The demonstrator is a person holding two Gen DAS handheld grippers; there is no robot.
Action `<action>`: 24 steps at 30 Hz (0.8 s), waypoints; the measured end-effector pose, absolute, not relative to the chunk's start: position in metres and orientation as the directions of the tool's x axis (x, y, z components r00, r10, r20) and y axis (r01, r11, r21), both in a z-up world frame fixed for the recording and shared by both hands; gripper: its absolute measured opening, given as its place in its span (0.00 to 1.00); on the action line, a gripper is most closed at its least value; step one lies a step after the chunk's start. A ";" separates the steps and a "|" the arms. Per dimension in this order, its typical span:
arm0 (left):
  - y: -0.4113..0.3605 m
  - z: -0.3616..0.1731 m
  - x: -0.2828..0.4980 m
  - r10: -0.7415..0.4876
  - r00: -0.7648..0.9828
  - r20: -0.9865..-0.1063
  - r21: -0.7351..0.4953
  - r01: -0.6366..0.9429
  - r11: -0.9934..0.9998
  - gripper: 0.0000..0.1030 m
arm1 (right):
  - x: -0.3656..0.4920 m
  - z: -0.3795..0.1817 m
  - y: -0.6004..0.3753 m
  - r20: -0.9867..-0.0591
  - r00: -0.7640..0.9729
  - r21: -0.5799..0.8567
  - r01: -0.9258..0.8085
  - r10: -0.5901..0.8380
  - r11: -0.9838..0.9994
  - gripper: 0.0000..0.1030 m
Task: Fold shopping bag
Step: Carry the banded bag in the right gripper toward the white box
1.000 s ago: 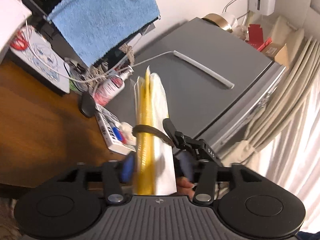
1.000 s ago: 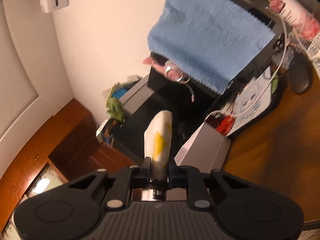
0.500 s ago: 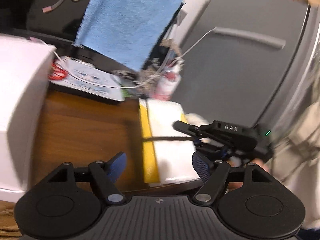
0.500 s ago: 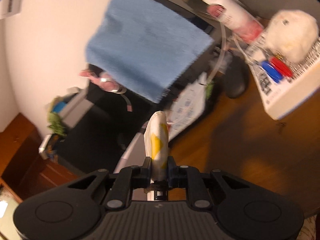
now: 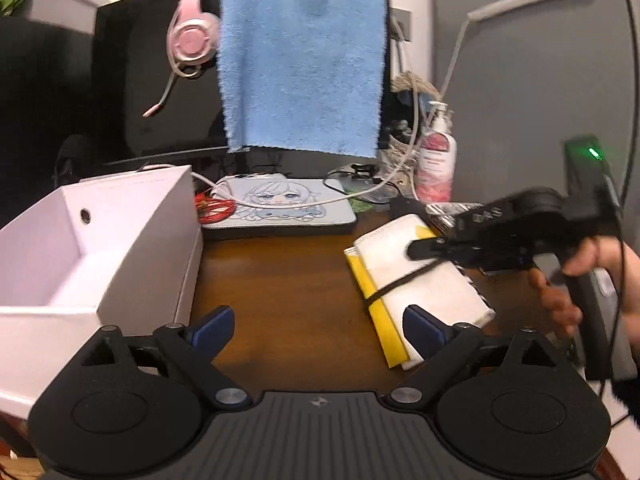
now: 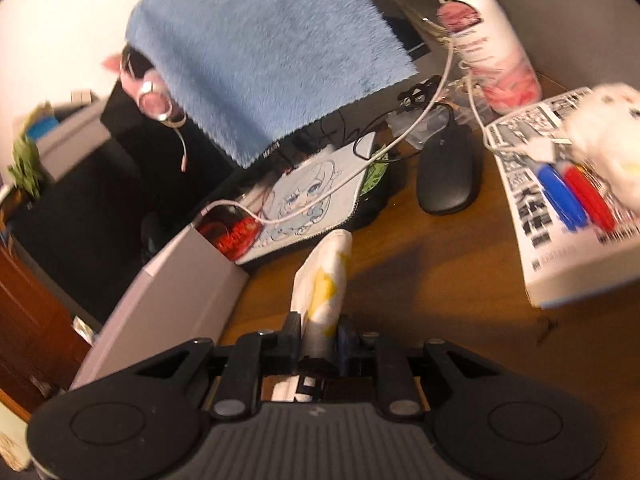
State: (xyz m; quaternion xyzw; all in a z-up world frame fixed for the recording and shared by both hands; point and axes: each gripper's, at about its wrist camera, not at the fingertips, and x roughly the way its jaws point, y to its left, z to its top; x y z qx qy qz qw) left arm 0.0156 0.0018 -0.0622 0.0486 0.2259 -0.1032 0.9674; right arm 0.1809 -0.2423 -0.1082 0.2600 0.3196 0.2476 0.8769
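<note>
On the right half of the wooden desk (image 5: 296, 280), one folded shopping bag (image 5: 420, 280), white with a yellow edge and bound by a single dark strap, lay flat. The right gripper (image 5: 430, 249), held by a hand (image 5: 576, 280) at the right edge, was clamped on the bag's far part; in the right wrist view its two fingers pressed against either side of the bundle (image 6: 324, 284). The left gripper (image 5: 316, 322) hovered at the near edge with its two blue-padded fingers (image 5: 212, 322) spread wide apart and holding nothing, the right pad just beside the bag's near corner. One white open box (image 5: 100, 248) stood on the left. At the far side were one blue towel (image 5: 300, 56) draped over a dark monitor, one pink headset (image 5: 192, 36), one printed mouse pad (image 5: 280, 200), one pump bottle (image 5: 436, 152), and one black mouse (image 6: 448, 168). Two markers, one blue (image 6: 558, 192) and one red (image 6: 588, 196), lay on a printed box on the right.
</note>
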 end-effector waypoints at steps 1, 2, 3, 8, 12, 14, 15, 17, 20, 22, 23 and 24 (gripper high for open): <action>0.000 -0.061 0.015 -0.178 0.876 -0.448 0.069 0.233 0.970 0.89 | 0.183 -0.107 -0.239 -0.445 0.669 0.597 -0.275 0.596 0.754 0.20; -0.002 -0.061 0.014 -0.182 0.874 -0.451 0.087 0.245 0.966 0.89 | 0.185 -0.105 -0.236 -0.460 0.666 0.577 -0.279 0.588 0.768 0.21; -0.004 -0.060 0.014 -0.188 0.870 -0.456 0.099 0.260 0.960 0.89 | 0.187 -0.104 -0.234 -0.472 0.665 0.555 -0.286 0.578 0.781 0.21; 0.004 -0.053 0.000 -0.220 0.891 -0.397 0.039 0.256 0.966 0.89 | 0.188 -0.090 -0.219 -0.520 0.682 0.403 -0.334 0.513 0.852 0.57; 0.025 -0.038 -0.003 -0.240 0.866 -0.439 -0.069 0.234 0.970 0.89 | 0.187 -0.071 -0.210 -0.548 0.719 0.249 -0.346 0.426 0.905 0.98; 0.035 -0.031 -0.008 -0.234 0.872 -0.430 -0.084 0.219 0.972 0.93 | 0.188 -0.061 -0.206 -0.577 0.720 0.174 -0.354 0.387 0.919 1.00; 0.040 -0.027 -0.009 -0.215 0.880 -0.424 -0.083 0.198 0.977 0.96 | 0.189 -0.056 -0.203 -0.603 0.712 0.137 -0.353 0.360 0.926 1.00; 0.051 -0.021 -0.012 -0.194 0.887 -0.418 -0.091 0.172 0.981 0.97 | 0.194 -0.047 -0.196 -0.665 0.674 0.090 -0.355 0.322 0.931 1.00; 0.066 -0.012 -0.016 -0.202 0.885 -0.419 -0.121 0.166 0.979 0.97 | 0.207 -0.041 -0.187 -0.777 0.552 0.142 -0.317 0.304 0.938 1.00; 0.074 -0.008 -0.020 -0.197 0.894 -0.402 -0.126 0.160 0.979 0.97 | 0.218 -0.041 -0.183 -0.843 0.438 0.218 -0.252 0.312 0.943 1.00; 0.076 -0.007 -0.024 -0.188 0.901 -0.391 -0.121 0.152 0.981 0.97 | 0.223 -0.043 -0.182 -0.867 0.391 0.253 -0.192 0.310 0.948 1.00; 0.079 -0.007 -0.028 -0.178 0.907 -0.382 -0.114 0.145 0.983 0.98 | 0.226 -0.044 -0.179 -0.877 0.370 0.266 -0.157 0.307 0.951 1.00</action>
